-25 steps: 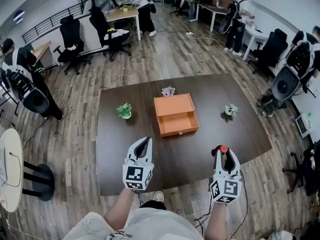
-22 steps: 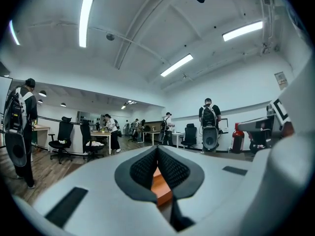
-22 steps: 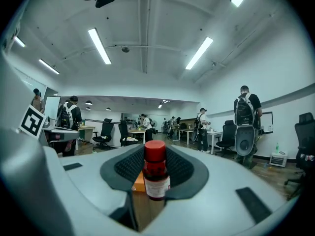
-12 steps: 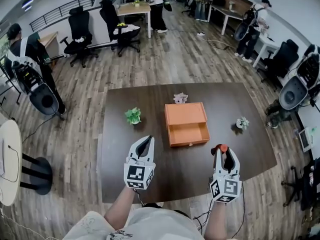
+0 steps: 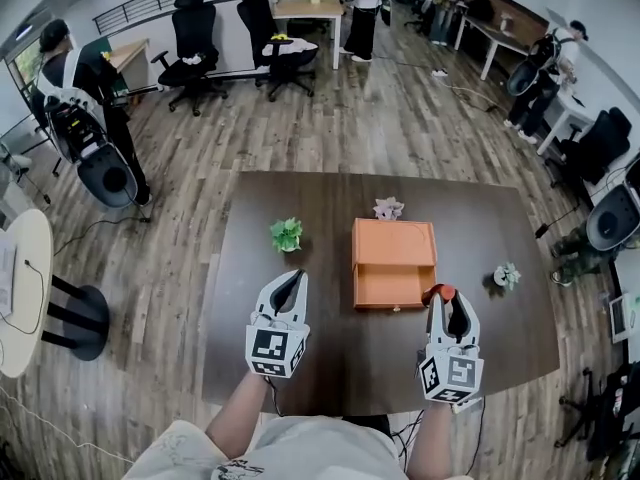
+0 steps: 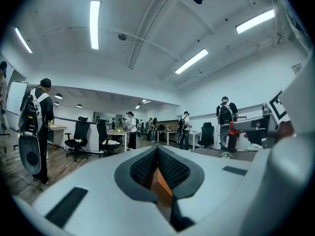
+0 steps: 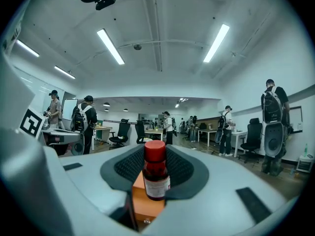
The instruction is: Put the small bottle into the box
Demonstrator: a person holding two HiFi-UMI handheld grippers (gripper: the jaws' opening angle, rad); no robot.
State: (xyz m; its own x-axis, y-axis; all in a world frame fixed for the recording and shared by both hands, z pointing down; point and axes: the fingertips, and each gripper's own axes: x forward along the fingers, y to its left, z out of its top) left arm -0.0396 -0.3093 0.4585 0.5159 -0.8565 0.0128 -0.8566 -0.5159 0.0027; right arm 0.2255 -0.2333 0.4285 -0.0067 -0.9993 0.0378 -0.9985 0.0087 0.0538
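An orange box [image 5: 393,263] with its drawer pulled open toward me sits mid-table. My right gripper [image 5: 447,301] is just right of the drawer front, shut on a small dark bottle with a red cap [image 5: 441,294]. In the right gripper view the bottle [image 7: 156,173] stands upright between the pads [image 7: 183,171], with the box [image 7: 145,205] low behind it. My left gripper [image 5: 290,286] hovers left of the box, its jaws together and empty. The left gripper view shows a sliver of the box [image 6: 161,188] through the slit of the left gripper [image 6: 157,154].
The dark brown table [image 5: 300,368] also carries a green plant [image 5: 286,234], a pinkish one [image 5: 388,208] behind the box and a pale one [image 5: 507,276] at the right. Office chairs, desks and people stand farther off. A white round table [image 5: 15,298] is at left.
The table and box have slid rightward and nearer in the head view. Both grippers now sit closer to the box; the bottle stays held in the right one.
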